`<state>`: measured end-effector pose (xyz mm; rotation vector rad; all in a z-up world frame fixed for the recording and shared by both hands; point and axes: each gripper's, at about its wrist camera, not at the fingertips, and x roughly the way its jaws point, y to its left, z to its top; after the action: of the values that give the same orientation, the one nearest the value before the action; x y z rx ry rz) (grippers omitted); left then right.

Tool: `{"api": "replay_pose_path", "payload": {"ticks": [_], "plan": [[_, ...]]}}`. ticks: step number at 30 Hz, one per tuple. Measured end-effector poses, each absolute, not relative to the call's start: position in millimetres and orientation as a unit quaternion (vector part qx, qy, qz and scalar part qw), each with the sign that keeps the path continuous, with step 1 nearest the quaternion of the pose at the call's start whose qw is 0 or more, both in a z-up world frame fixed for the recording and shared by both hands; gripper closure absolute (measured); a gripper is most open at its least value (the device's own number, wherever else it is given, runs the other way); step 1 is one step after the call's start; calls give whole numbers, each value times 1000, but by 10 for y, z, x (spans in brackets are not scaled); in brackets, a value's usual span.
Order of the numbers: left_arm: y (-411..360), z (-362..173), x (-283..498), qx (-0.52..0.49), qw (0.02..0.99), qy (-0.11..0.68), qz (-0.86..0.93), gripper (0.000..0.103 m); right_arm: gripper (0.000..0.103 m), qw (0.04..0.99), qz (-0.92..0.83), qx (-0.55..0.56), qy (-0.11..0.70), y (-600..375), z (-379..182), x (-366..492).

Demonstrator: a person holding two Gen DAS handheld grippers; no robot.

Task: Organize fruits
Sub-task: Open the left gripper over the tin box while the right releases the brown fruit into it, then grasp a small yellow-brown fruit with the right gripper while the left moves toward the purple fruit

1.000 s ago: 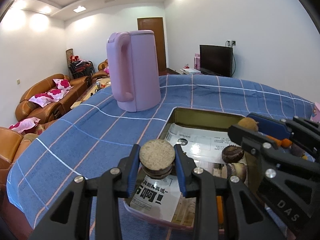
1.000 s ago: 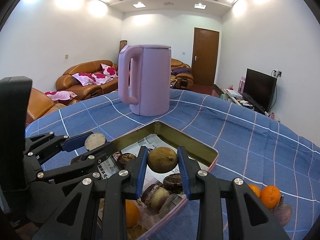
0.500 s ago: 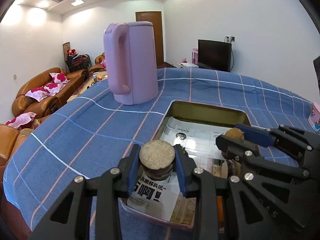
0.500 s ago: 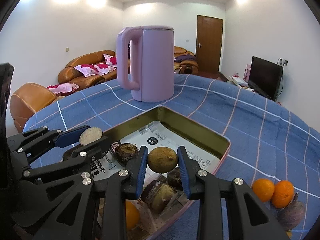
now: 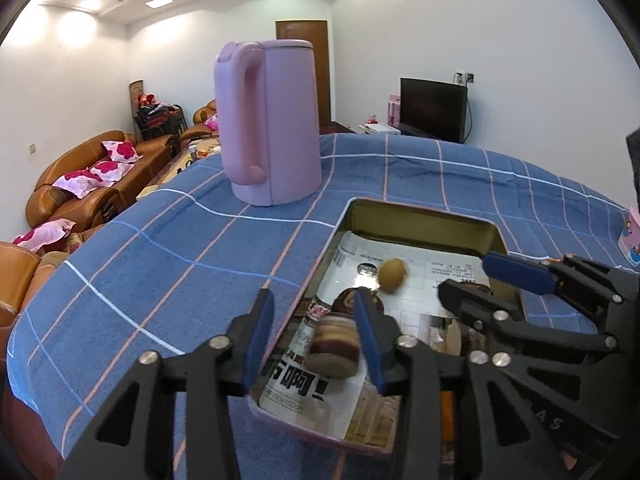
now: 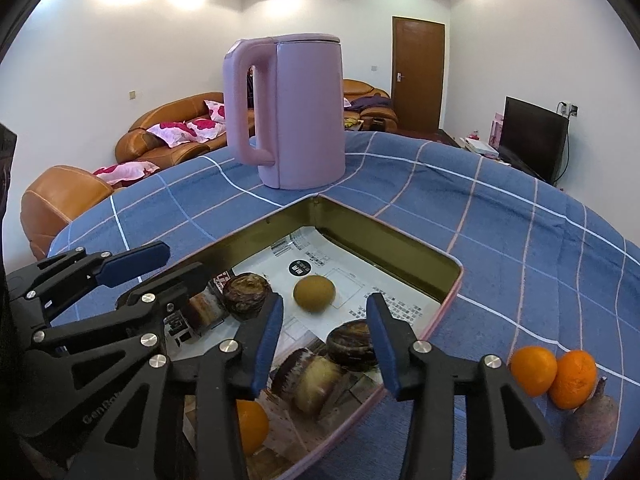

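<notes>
Covering the whole table, a blue checked cloth (image 6: pixel 520 248) carries a tall pink kettle (image 6: pixel 296 112) at the far side and, nearer, a shallow tin tray (image 6: pixel 400 240) lined with newspaper (image 6: pixel 384 300).

Over the tray's near end hang both grippers. The left gripper (image 5: pixel 316 340) has its jaws opening; a purple-and-tan cut piece (image 5: pixel 334 346) sits blurred in the gap, close against the right finger, with clear space on the other side, so the pads are not pressing on it. It lies low over the newspaper near the tray's left edge.

The right gripper (image 6: pixel 324 344) is also opening its jaws, and nothing is clamped between them. A round brown fruit (image 6: pixel 314 293) lies on the paper just beyond the fingertips, apart from both pads. Under and between the fingers rest two dark cut pieces (image 6: pixel 352 346), and another dark piece (image 6: pixel 246 290) sits just left of the left fingertip.

An orange (image 6: pixel 250 426) shows in the tray's near corner, partly behind the gripper. Outside the tray, on the cloth to the right, two oranges (image 6: pixel 534 371) touch each other, with a purplish root (image 6: pixel 588 426) just beside them.
</notes>
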<state>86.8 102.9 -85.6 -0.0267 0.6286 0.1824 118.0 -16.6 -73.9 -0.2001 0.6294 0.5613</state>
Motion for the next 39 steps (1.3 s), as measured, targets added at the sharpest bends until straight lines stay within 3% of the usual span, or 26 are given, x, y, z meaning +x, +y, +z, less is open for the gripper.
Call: {"api": "replay_pose_path", "payload": {"ticks": [12, 26, 39], "plan": [[835, -692, 712, -9, 957, 283, 69, 14, 42, 925, 236, -89, 285, -632, -580, 903], [150, -625, 681, 32, 959, 280, 23, 9, 42, 937, 97, -79, 325, -1972, -655, 726], [-303, -546, 792, 70, 959, 275, -2, 9, 43, 917, 106, -51, 382, -2147, -849, 876]]}}
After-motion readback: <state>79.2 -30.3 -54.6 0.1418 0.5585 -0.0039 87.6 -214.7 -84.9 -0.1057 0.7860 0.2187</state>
